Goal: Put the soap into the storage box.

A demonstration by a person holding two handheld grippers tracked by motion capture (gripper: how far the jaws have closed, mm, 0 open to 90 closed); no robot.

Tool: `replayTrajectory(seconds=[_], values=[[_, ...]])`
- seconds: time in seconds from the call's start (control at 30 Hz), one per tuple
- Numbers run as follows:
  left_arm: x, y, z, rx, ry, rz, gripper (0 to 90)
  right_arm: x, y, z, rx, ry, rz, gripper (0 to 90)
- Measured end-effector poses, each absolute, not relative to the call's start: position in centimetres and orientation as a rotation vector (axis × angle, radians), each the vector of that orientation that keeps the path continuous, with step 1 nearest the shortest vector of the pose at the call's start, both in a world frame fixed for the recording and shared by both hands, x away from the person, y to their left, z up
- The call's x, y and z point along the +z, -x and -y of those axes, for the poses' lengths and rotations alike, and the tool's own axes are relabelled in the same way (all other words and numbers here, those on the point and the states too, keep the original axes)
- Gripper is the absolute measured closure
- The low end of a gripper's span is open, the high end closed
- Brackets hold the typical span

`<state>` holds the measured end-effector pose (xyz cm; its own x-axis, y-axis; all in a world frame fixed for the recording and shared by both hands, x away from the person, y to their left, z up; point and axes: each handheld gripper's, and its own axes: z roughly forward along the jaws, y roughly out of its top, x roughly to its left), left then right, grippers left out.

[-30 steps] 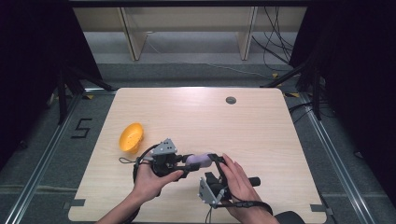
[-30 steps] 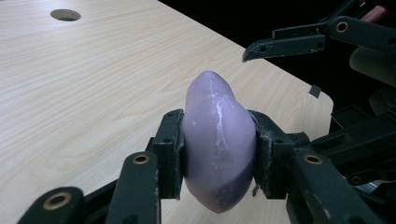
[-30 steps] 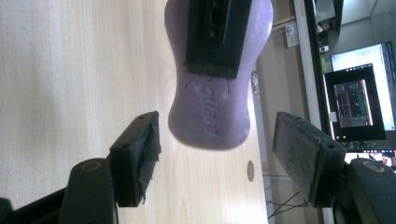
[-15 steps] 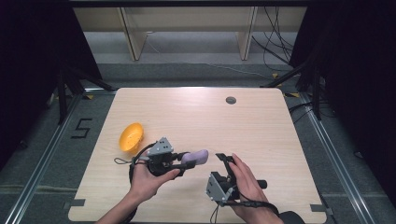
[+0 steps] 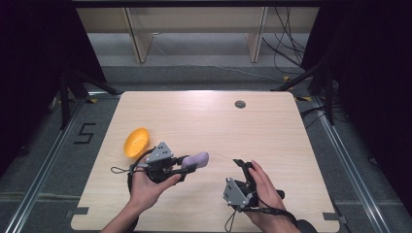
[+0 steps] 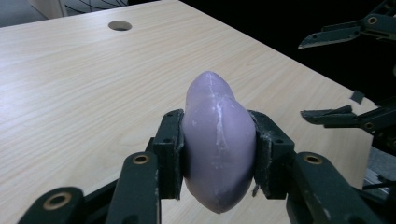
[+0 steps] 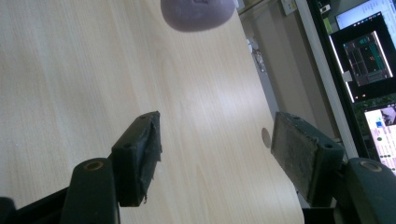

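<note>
A smooth lavender, egg-like object (image 5: 196, 159) (image 6: 217, 144) is clamped between the jaws of my left gripper (image 5: 187, 163) (image 6: 217, 151), held just above the table's front left part. The same purple object (image 7: 197, 13) peeks in at the top edge of the right gripper view. My right gripper (image 5: 241, 165) (image 7: 219, 161) is at the front right of the table, jaws spread wide with bare wood between them. An orange bowl (image 5: 135, 141) lies on the table left of the left hand.
The light wooden table (image 5: 243, 136) has a round cable hole (image 5: 240, 104) (image 6: 120, 25) near its far edge. Beyond the table's right edge, in the right gripper view, lit monitors (image 7: 369, 51) stand. Shelving legs (image 5: 138, 34) rise behind the table.
The right gripper has let go of the purple object and drawn back to the right, opening. The left gripper keeps hold of it and has shifted slightly left.
</note>
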<state>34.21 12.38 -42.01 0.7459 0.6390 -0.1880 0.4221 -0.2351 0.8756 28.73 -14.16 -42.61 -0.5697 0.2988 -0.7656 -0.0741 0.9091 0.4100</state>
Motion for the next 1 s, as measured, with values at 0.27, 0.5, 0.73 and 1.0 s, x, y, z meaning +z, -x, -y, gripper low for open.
replayTrajectory(seconds=[0.27, 0.5, 0.73, 1.0], values=[[-41.5, -34.5, -13.6, 0.338, -1.835, -0.881, 58.8, -42.7, -28.5, 15.0, 0.516, -0.234, -2.132, 33.7], [-41.0, -34.6, -14.0, 0.409, -1.848, -0.906, 58.8, -42.7, -28.4, 15.5, 0.524, -0.243, -2.123, 33.9], [-40.3, -35.0, -14.6, 0.430, -1.806, -0.939, 58.8, -42.6, -28.5, 16.2, 0.526, -0.270, -2.112, 34.5], [-40.3, -35.1, -15.1, 0.477, -1.793, -0.958, 58.8, -42.6, -28.6, 16.8, 0.541, -0.309, -2.115, 34.5]])
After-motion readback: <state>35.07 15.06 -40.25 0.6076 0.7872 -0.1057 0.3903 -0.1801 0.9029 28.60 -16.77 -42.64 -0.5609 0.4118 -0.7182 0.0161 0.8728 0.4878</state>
